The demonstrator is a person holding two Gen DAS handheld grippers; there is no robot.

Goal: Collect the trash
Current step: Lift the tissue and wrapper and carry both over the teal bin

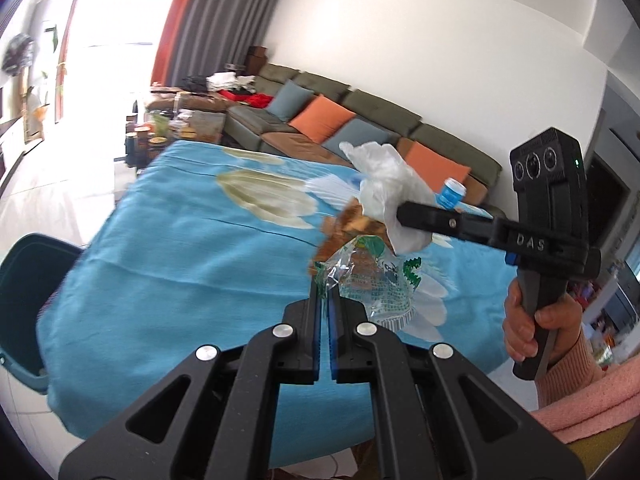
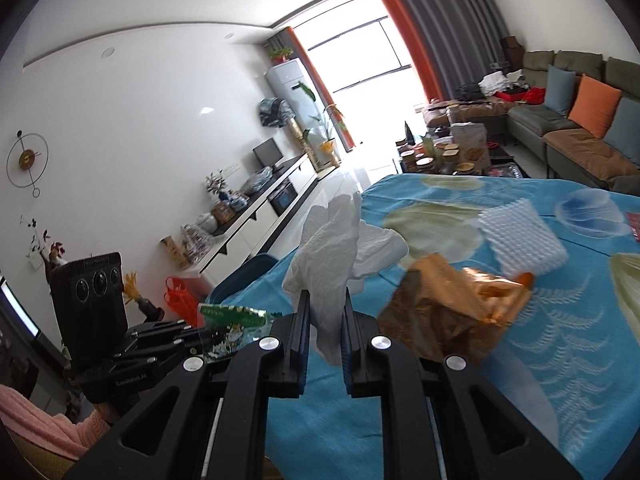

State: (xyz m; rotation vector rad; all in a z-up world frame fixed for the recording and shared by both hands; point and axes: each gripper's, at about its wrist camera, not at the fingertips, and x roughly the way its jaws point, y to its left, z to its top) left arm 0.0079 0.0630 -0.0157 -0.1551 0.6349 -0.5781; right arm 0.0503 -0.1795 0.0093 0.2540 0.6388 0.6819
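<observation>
- Pinching a clear plastic wrapper with green print (image 1: 362, 280), the left gripper (image 1: 325, 300) has its jaws pressed together on the wrapper's edge; the wrapper hangs above the blue cloth.
- Right gripper (image 2: 326, 312): jaws nearly together, clamped on a crumpled white tissue (image 2: 332, 248) that sticks up between the blue pads.
- From the left wrist view, the right gripper (image 1: 404, 214) reaches in from the right, the tissue (image 1: 384, 188) bunched at its tip, with a hand (image 1: 540, 328) in a pink knit sleeve on its handle.
- From the right wrist view, the left gripper (image 2: 200, 336) sits low at left with the wrapper (image 2: 232, 328) in it.
- Bench (image 1: 168, 264) covered by a blue cloth with pale leaf and feather print.
- On it: a shiny brown-gold wrapper (image 2: 452, 304), blurred; a white foam net pad (image 2: 524, 240) just behind that; a small blue-and-white tub (image 1: 452, 194) near the far edge.
- Dark teal bin (image 1: 24, 300) beside the bench's left side.
- Grey-green sofa (image 1: 360, 120) with orange and blue cushions along the wall behind.
</observation>
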